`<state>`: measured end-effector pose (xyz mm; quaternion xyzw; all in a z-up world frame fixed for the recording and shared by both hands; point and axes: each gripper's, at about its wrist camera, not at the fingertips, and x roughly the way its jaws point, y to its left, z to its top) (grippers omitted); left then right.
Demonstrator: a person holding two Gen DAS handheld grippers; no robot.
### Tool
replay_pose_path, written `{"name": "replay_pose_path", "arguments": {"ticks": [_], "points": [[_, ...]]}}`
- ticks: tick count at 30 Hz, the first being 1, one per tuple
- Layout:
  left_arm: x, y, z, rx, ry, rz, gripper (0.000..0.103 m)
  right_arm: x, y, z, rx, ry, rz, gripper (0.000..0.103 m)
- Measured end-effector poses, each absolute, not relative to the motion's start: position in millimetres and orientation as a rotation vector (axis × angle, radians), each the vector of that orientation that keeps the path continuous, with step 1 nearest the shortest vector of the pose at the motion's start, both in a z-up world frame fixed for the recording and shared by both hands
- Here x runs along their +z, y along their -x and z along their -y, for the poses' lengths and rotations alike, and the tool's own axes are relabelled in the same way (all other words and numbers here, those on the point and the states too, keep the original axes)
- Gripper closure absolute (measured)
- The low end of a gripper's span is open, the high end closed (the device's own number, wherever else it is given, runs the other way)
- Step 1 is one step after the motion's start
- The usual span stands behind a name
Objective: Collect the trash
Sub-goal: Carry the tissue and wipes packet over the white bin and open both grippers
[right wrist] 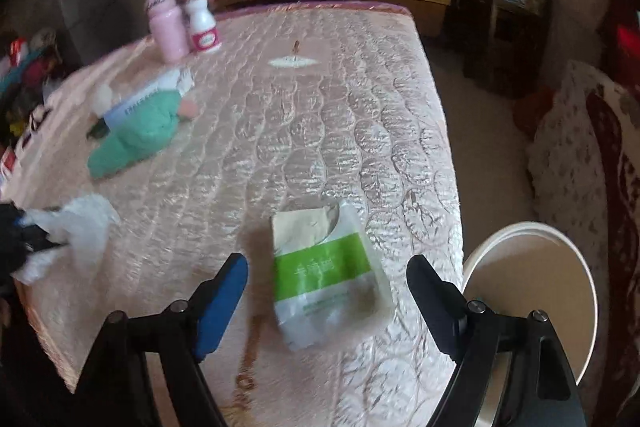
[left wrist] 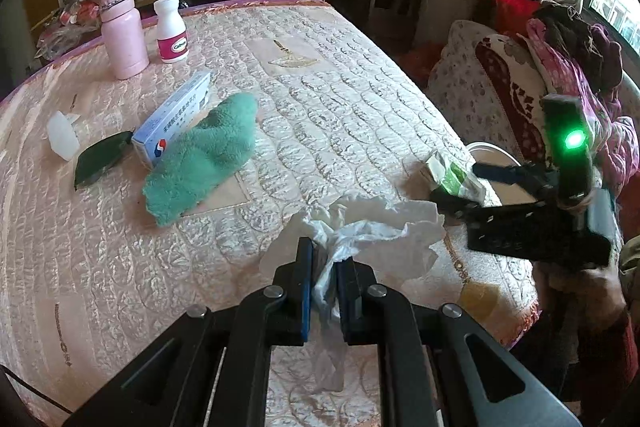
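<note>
A crumpled white tissue point(left wrist: 372, 223) hangs just above the quilted pink bed cover point(left wrist: 340, 99), and my left gripper point(left wrist: 326, 255) is shut on its twisted end. In the right wrist view that tissue point(right wrist: 84, 223) and the left gripper point(right wrist: 24, 231) sit at the far left edge. A green and white packet point(right wrist: 324, 271) lies flat near the bed's right edge. My right gripper point(right wrist: 327, 263) is open, its fingers wide on either side of the packet without touching it. In the left wrist view the packet point(left wrist: 452, 173) shows between the right gripper's dark fingers point(left wrist: 452, 205).
A white round bin point(right wrist: 560, 239) stands on the floor beside the bed's right edge. Farther up the bed are a pink bottle point(left wrist: 122, 31), a white pill bottle point(left wrist: 172, 31), a blue and white box point(left wrist: 172, 119), a green fluffy cloth point(left wrist: 204, 155) and a dark green scrap point(left wrist: 102, 161).
</note>
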<state>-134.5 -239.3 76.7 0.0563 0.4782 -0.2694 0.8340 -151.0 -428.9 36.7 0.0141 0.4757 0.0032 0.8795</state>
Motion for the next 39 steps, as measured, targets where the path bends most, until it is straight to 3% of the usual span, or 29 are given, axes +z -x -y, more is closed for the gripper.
{"name": "replay_pose_path", "arguments": {"ticks": [2, 3, 6, 24, 39], "points": [[77.8, 135.6, 242.7, -0.577, -0.120, -1.011, 0.092, 26.8, 146.9, 430.3, 0.021, -0.036, -1.017, 0.028], [78.3, 137.1, 245.2, -0.578, -0.124, -1.008, 0.092, 25.5, 148.0, 431.7, 0.006, -0.038, -1.012, 0.050], [80.1, 138.2, 253.5, -0.593, -0.132, -1.007, 0.092, 33.1, 155.1, 437.5, -0.008, -0.065, -0.976, 0.063], [103.4, 150.8, 364.9, -0.774, -0.164, -0.955, 0.092, 85.5, 235.6, 525.4, -0.221, -0.251, -0.842, 0.063], [87.7, 150.6, 477.9, -0.942, -0.150, -0.994, 0.091, 51.5, 278.6, 613.2, -0.447, -0.365, -0.886, 0.063]]}}
